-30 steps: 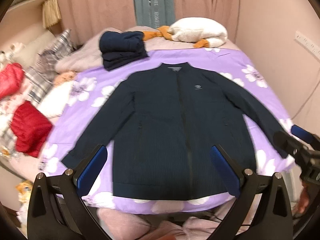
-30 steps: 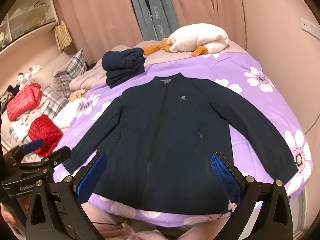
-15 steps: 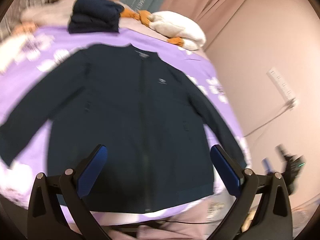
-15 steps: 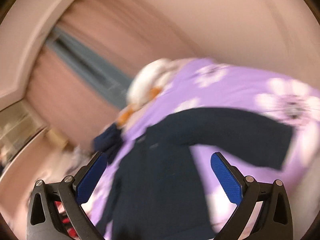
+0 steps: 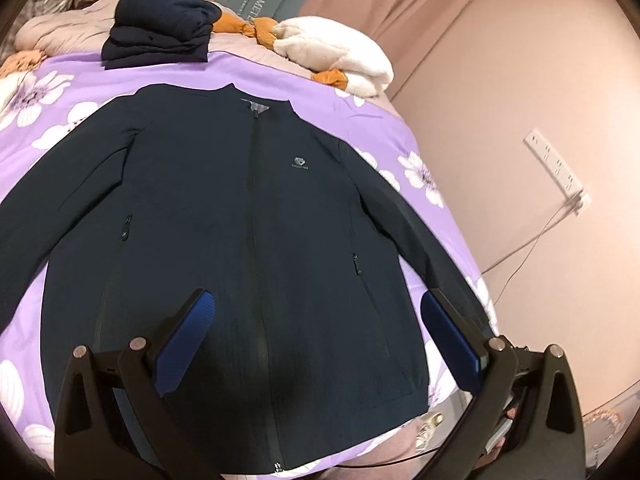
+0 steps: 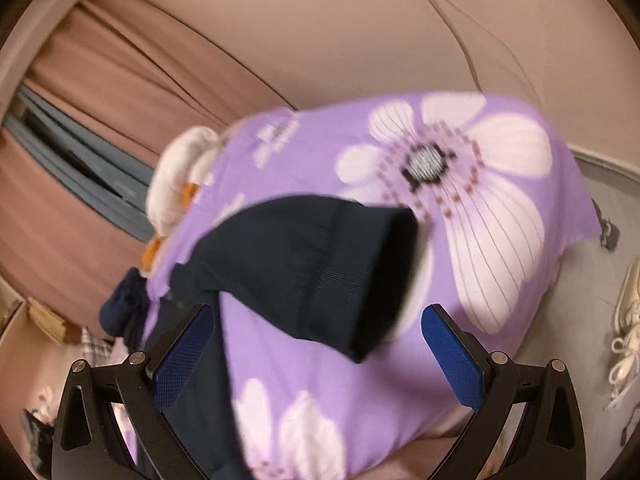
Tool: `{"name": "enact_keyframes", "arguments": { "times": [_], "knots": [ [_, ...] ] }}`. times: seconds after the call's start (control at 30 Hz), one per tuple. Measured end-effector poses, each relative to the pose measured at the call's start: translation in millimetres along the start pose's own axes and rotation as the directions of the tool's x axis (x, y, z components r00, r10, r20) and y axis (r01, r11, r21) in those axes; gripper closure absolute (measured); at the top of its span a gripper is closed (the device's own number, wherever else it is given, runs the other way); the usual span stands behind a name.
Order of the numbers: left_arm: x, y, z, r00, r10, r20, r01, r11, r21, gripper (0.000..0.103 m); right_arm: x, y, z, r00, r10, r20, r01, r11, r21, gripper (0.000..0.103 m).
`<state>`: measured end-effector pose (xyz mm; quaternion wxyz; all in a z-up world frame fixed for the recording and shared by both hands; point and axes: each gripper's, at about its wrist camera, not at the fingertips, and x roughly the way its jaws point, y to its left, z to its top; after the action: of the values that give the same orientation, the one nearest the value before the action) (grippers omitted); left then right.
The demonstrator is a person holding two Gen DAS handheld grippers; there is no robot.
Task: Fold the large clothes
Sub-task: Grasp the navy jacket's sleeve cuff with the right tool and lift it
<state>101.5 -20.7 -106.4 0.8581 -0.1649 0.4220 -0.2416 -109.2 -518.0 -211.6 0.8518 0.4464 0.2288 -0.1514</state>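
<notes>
Lying flat and face-up on the bed (image 5: 360,92), the jacket (image 5: 240,216) runs collar-far, hem-near, its long axis pointing away from the person. The right hand-held gripper (image 6: 318,350) is the nearer one to the sleeve cuff (image 6: 372,276), which sits just ahead of its blue pads, between them and a little beyond, the sleeve slanting back toward the jacket body at left. Its jaws stand wide apart, holding nothing. The left hand-held gripper (image 5: 320,340) hovers over the hem, jaws likewise apart and empty. The cuff looks like the next grasp.
</notes>
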Motion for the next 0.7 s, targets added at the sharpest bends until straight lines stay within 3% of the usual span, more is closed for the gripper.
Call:
{"name": "enact_keyframes", "arguments": {
  "times": [0.13,0.3,0.57,0.6,0.63,0.67,0.7],
  "knots": [
    [13.6,-3.0,2.7,0.999,0.024,-0.026,-0.023,1.000,0.020,0.000,23.4,-17.2,2.9,0.999,-0.021,-0.024,0.021,1.000,0.007,0.000],
    [26.1,-4.0,6.5,0.998,0.045,-0.044,-0.044,0.999,0.025,0.000,30.5,-18.4,16.4,1.000,-0.027,0.005,0.028,0.999,-0.044,0.000],
    [35.3,0.7,11.0,0.996,0.077,-0.039,-0.077,0.997,0.006,0.000,40.6,-22.8,32.4,1.000,0.013,0.023,-0.013,1.000,-0.010,0.001],
    [35.5,5.5,11.5,0.996,0.087,-0.033,-0.088,0.996,-0.018,0.000,43.3,-17.7,31.3,0.999,0.019,0.026,-0.019,1.000,-0.019,0.005],
    [35.9,8.8,11.9,0.995,0.094,-0.026,-0.095,0.995,-0.040,0.000,41.7,-14.8,29.1,0.999,0.037,0.027,-0.036,0.999,-0.035,0.020],
    [36.6,15.1,12.4,0.995,0.095,-0.024,-0.096,0.993,-0.068,0.000,46.3,-10.5,28.4,0.999,0.044,0.020,-0.043,0.998,-0.044,0.044],
    [38.2,21.4,13.0,0.995,0.094,-0.033,-0.096,0.991,-0.094,0.000,49.9,-6.9,26.8,0.999,0.037,-0.006,-0.037,0.997,-0.064,0.054]
  ]
}}
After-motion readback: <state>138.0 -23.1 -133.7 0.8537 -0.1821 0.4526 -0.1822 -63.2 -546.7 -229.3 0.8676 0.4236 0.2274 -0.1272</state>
